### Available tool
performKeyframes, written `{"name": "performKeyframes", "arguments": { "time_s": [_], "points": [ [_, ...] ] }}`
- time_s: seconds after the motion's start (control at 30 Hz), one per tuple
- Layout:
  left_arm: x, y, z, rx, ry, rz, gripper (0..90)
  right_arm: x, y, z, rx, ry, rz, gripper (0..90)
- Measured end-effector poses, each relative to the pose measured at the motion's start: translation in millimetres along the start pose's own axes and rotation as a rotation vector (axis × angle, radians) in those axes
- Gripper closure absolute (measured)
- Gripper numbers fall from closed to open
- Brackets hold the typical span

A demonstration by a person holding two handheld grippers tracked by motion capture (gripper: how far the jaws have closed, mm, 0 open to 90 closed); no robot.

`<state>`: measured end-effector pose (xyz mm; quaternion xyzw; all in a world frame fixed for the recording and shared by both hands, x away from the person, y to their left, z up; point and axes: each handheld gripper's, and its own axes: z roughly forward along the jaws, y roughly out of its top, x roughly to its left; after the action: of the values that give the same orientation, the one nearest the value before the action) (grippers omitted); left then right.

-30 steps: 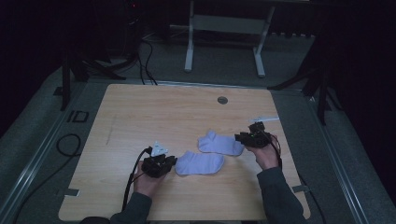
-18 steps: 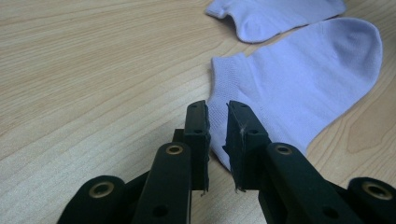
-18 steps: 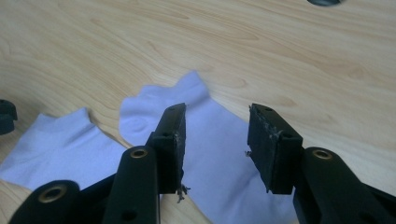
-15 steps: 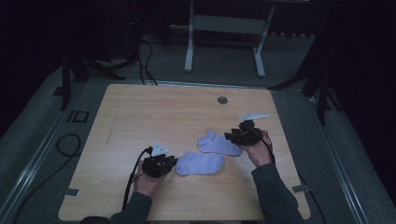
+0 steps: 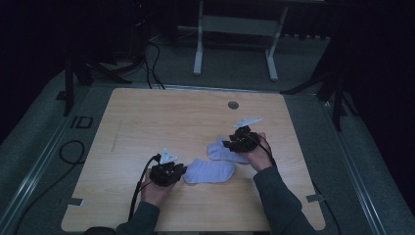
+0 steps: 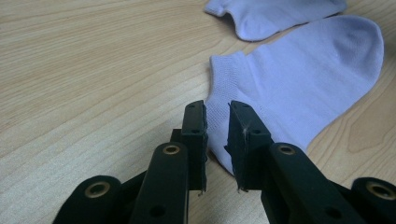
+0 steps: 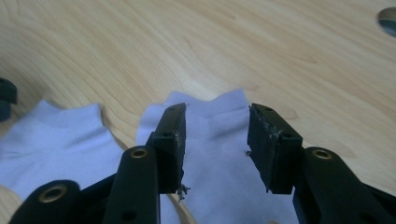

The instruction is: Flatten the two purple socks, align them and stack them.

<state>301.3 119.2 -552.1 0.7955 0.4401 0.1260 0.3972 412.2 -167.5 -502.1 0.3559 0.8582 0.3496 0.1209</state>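
Observation:
Two pale lilac ankle socks lie flat on the wooden table [image 5: 161,122]. At the left end of the near sock [image 5: 210,171] [image 6: 299,79] my left gripper [image 5: 180,171] [image 6: 217,107] holds its jaws a narrow gap apart; they have just been opening. The sock's cuff edge shows in the gap, unpinched. My right gripper [image 5: 229,145] [image 7: 217,109] hovers over the far sock [image 5: 220,151] [image 7: 219,154]. Its jaws stand wide, have just been opening, and frame the sock's edge without touching it. The near sock [image 7: 56,149] lies to its left.
A round cable hole [image 5: 233,105] [image 7: 387,18] sits in the table's far middle. Metal stand legs [image 5: 198,49] rise behind the table. A black cable [image 5: 68,152] loops on the floor at the left, and another trails from my left gripper.
My right hand has slid left across the table until its gripper sits over the far sock. My left hand has stayed put.

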Motion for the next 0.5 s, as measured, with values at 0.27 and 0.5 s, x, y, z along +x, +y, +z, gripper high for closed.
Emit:
{"name": "performKeyframes", "arguments": {
  "time_s": [0.27, 0.5],
  "points": [
    [-1.3, -0.4, 1.7, 0.003, -0.002, 0.002, 76.0, 7.5, -1.8, 23.5, 0.068, 0.025, -0.055, 53.8],
    [-1.3, -0.4, 1.1, 0.000, -0.003, -0.002, 75.9, 4.0, -7.3, 43.7, 0.127, 0.016, -0.052, 51.4]
  ]
}}
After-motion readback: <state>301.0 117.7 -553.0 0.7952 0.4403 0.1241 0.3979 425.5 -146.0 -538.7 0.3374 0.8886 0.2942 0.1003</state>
